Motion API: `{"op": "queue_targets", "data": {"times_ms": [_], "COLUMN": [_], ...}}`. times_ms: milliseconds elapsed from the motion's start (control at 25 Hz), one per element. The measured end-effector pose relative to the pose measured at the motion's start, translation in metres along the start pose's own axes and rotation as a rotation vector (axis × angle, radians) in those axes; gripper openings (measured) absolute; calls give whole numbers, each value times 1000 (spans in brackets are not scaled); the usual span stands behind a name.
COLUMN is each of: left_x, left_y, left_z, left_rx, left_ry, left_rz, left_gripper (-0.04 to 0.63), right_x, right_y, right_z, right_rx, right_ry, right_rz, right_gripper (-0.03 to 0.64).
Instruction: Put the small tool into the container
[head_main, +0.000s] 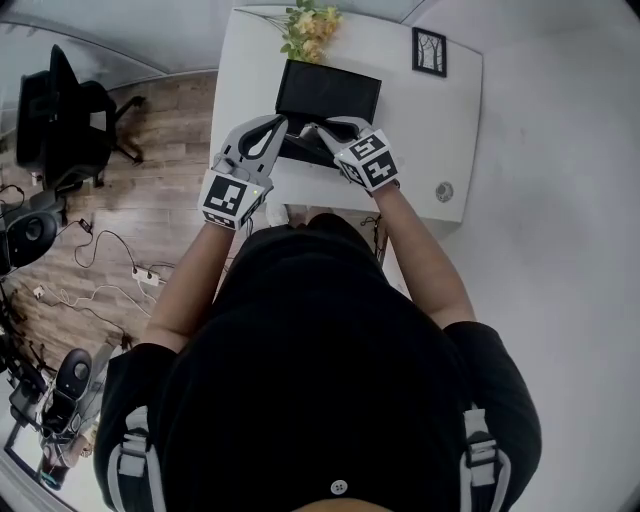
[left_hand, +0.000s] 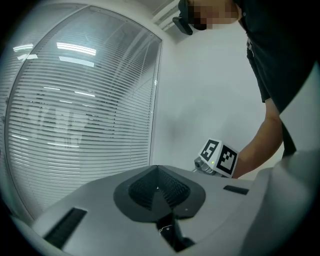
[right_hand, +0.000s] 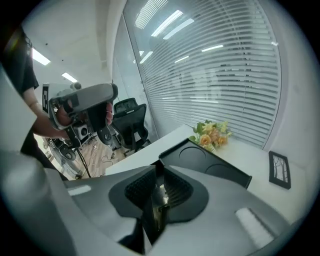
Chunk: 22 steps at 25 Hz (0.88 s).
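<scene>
White counter (head_main: 440, 130) against the wall, blinds (right_hand: 225, 75) running behind it, and we are going straight to the action. The right tongs (right_hand: 159, 175) are pinching shut on the small tool (right_hand: 160, 194), a little shiny piece that is sitting between the ribbed pads. The left tongs (left_hand: 157, 172) are also pressing closed, pad against pad, and I am seeing nothing gripped there. They are pointing up toward the blinds and the wall and are taking no part in the carry.

Moving outward, the head view is showing both tongs hanging side by side over the near part of the counter. The right tips are hovering at the near edge of the black container (head_main: 330, 92). Its round recesses are lying just beyond the tips and look bare, as far as I can make out.

Further out, yellow flowers (head_main: 310, 28) are sitting at the far edge, and a small picture frame (head_main: 429, 52) is standing to the far right.

So, by my reading, the pickup is done and the drop is not. The tool is riding in the air, not in the container. What is remaining is a short reach forward, a lowering into the container and a release.
</scene>
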<state>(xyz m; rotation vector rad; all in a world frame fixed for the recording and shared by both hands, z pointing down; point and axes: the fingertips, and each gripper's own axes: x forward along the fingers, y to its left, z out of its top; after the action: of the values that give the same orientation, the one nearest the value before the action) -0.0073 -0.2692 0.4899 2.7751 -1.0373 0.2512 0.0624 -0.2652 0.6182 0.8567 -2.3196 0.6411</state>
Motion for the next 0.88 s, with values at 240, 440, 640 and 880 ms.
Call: {"op": "queue_targets", "data": {"times_ms": [240, 440, 640, 880], "left_x": [1, 1, -1, -7], "left_y": [-6, -8, -13, -23], "left_z": [17, 21, 28, 40], "left_rx": [6, 4, 13, 26], "left_ry": [-21, 5, -4, -17], "left_rz": [-17, -38, -65, -106], "left_gripper": [8, 8, 8, 8], "right_x": [-37, -68, -104, -144], "right_y": [5, 16, 31, 48], "right_z": [34, 61, 83, 106], "right_rx": [-7, -49, -122, -164], "right_ry": [-185, -341, -479, -578], "right_rz": [-35, -63, -114, -162], "right_gripper": [55, 44, 14, 12]}}
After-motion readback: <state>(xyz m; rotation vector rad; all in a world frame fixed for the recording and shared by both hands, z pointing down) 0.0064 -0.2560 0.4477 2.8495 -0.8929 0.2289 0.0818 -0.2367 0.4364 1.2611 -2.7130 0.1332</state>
